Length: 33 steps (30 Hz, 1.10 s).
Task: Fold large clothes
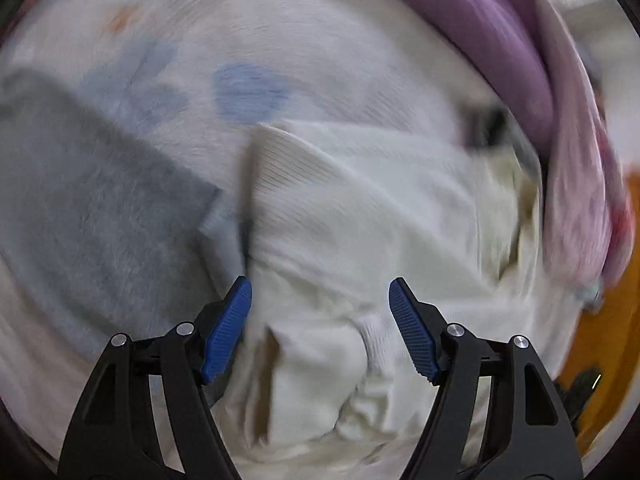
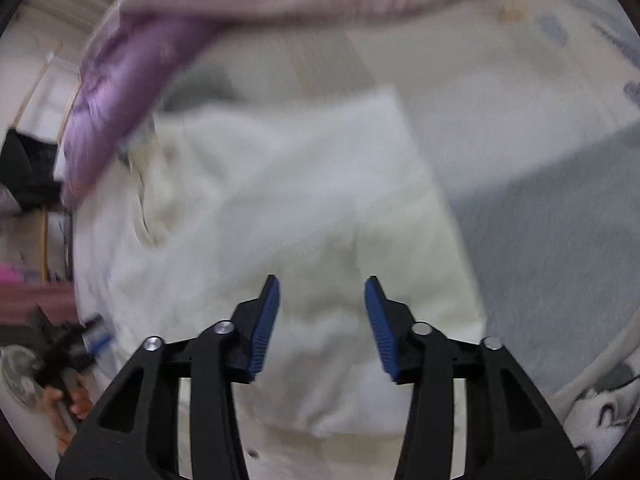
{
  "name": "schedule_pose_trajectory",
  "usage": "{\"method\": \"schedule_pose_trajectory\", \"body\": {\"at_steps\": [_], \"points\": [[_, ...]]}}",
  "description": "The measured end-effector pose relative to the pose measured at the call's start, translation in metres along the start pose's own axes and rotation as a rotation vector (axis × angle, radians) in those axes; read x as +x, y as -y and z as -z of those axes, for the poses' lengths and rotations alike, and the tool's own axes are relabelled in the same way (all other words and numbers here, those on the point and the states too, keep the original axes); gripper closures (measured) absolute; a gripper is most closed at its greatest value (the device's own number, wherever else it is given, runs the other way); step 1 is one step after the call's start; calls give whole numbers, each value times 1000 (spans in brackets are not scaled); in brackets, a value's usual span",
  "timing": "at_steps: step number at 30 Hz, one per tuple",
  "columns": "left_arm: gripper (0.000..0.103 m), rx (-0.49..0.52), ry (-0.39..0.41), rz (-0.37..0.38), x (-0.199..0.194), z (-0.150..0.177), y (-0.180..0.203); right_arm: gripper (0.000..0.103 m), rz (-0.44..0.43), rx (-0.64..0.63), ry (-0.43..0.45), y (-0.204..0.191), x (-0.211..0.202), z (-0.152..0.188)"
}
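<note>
A: What colour is the garment (image 1: 360, 216) in the middle?

B: Cream-white, with fine ribbing on its cuff at about eleven o'clock of it.

A: And beside it at nine o'clock?

B: A folded towel (image 1: 92, 208), plain grey and fuzzy.

A: The sheet (image 1: 320, 40) beneath?

B: White, printed with pale blue blotches and a faint orange mark.

A: At one o'clock?

B: A quilt (image 1: 500, 28), lilac shading into pink, with a red smudge lower down.

A: The gripper pads (image 1: 228, 328)?

B: Ridged blue on black arms.

Both views motion-blurred.
Cream garment (image 2: 304, 208) folds smeared, edges indistinct; purple bedding (image 1: 500, 40) cut by frame edge; bedsheet print (image 1: 248, 92) unreadable.
</note>
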<state>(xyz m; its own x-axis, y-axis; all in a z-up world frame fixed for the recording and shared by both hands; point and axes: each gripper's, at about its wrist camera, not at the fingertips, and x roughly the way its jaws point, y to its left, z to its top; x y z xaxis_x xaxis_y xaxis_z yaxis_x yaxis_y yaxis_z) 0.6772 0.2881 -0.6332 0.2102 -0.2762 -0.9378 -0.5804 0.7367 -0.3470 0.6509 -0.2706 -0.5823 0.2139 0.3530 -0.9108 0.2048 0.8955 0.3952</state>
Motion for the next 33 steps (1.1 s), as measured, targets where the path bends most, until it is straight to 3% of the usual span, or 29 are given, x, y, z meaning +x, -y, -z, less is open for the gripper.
{"method": "schedule_pose_trajectory", "body": {"at_steps": [2, 5, 8, 10, 13, 15, 21, 22, 23, 24, 26, 27, 30, 33], "points": [[31, -4, 2, -38, 4, -18, -3, 48, 7, 34, 31, 9, -5, -21], [31, 13, 20, -103, 10, -39, 2, 41, 28, 98, 6, 26, 5, -52], [28, -12, -19, -79, 25, -56, 5, 39, 23, 133, 13, 35, 8, -70], [28, 5, -24, -111, 35, -64, 11, 39, 60, 105, 7, 33, 18, -81], [25, 40, -28, -100, 43, -70, 24, 38, 37, 158, -37, 42, 41, -91], [21, 65, -30, -132, 50, -71, 31, 38, 9, 218, -61, 48, 55, -91], [21, 147, -19, -212, 69, -72, 52, 40, -60, 248, -35, 52, 68, -98], [24, 159, -17, -222, 69, -72, 54, 52, -60, 241, -34, 52, 69, -98], [37, 177, 2, -230, 66, -71, 57, 68, -42, 225, -36, 53, 70, -98], [46, 185, 15, -231, 69, -69, 64, 76, -25, 216, -33, 53, 70, -97], [86, 192, 27, -190, 61, -65, 67, 90, -40, 191, -11, 55, 66, -92], [87, 180, 33, -142, 56, -64, 66, 92, -52, 183, 7, 55, 59, -89], [89, 198, 99, -121, 35, -57, 71, 93, -98, 161, 96, 52, 26, -78], [89, 212, 174, -51, -2, -39, 76, 94, -159, 142, 166, 48, -11, -65]]}}
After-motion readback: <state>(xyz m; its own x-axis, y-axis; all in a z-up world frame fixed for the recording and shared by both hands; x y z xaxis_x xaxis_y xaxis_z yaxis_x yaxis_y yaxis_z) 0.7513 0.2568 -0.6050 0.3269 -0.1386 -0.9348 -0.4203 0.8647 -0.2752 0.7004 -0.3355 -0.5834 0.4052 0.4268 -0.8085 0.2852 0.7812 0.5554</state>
